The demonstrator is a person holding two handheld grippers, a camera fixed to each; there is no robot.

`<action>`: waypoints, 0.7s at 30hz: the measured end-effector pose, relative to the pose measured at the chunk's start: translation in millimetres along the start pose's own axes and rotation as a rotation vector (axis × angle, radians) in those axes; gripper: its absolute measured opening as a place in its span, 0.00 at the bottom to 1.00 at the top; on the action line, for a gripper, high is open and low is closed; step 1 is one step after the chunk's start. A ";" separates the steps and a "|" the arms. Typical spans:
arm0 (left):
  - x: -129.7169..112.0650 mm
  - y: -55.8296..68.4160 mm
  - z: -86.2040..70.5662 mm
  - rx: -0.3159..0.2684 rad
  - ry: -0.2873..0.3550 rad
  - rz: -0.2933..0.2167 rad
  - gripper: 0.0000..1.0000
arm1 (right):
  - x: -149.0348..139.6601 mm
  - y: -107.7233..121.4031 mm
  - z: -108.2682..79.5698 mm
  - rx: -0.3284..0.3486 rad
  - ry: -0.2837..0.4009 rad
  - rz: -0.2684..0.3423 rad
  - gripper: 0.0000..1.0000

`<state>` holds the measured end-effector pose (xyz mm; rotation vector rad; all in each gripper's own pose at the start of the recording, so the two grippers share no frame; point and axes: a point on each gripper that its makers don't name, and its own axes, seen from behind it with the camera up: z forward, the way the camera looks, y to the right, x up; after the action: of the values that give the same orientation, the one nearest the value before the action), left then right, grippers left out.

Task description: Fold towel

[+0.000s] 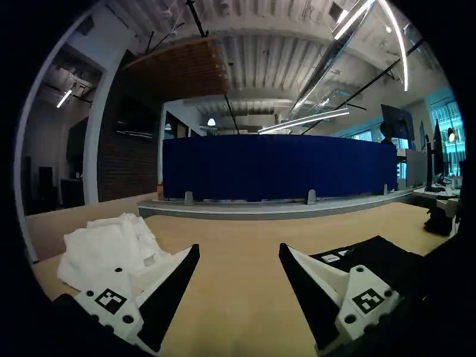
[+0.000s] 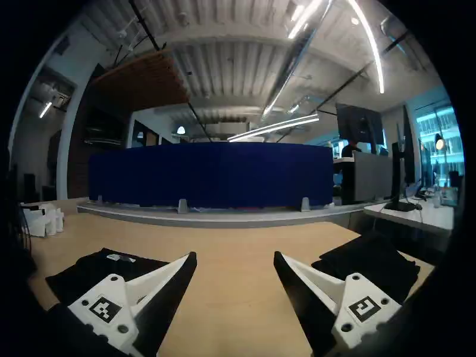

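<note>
Left hand-held gripper (image 1: 238, 262): spread, empty
Right hand-held gripper (image 2: 235, 265): spread, empty
White towel (image 1: 110, 253): crumpled on desk (image 1: 250, 238) (behind left finger)

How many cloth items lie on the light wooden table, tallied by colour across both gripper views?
White: 1, the white crumpled towel
Black: 2, the black folded cloth with a white label and the plain black folded cloth
Total: 3
</note>
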<state>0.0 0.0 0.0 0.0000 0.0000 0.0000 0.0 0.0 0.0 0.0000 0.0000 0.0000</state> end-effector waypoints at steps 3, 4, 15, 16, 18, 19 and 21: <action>0.6 -0.3 -0.4 0.000 0.000 0.000 0.99 | 0.5 0.2 0.3 0.000 0.000 -0.001 1.00; 0.4 -0.2 -0.4 0.000 0.000 0.000 0.99 | 0.7 0.3 0.3 0.000 0.000 -0.001 1.00; -0.1 0.1 -0.5 0.000 0.000 0.000 0.99 | 1.1 0.8 0.7 0.000 0.000 -0.001 1.00; -0.1 0.1 -0.6 0.000 0.000 0.000 0.99 | 1.2 0.7 0.8 0.000 0.000 -0.001 1.00; 0.0 0.2 -0.8 0.000 0.000 -0.001 0.99 | 1.2 0.4 1.0 0.000 0.000 -0.001 1.00; -0.1 0.1 -1.0 0.000 0.000 -0.001 0.99 | 1.4 0.2 1.0 0.000 0.000 -0.001 1.00; -0.2 0.0 -1.3 0.000 0.000 -0.001 0.99 | 1.7 -0.1 1.1 0.000 0.000 -0.001 1.00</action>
<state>-0.2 0.0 -1.4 0.0003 0.0001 -0.0005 1.7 -0.1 1.1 -0.0001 -0.0004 -0.0006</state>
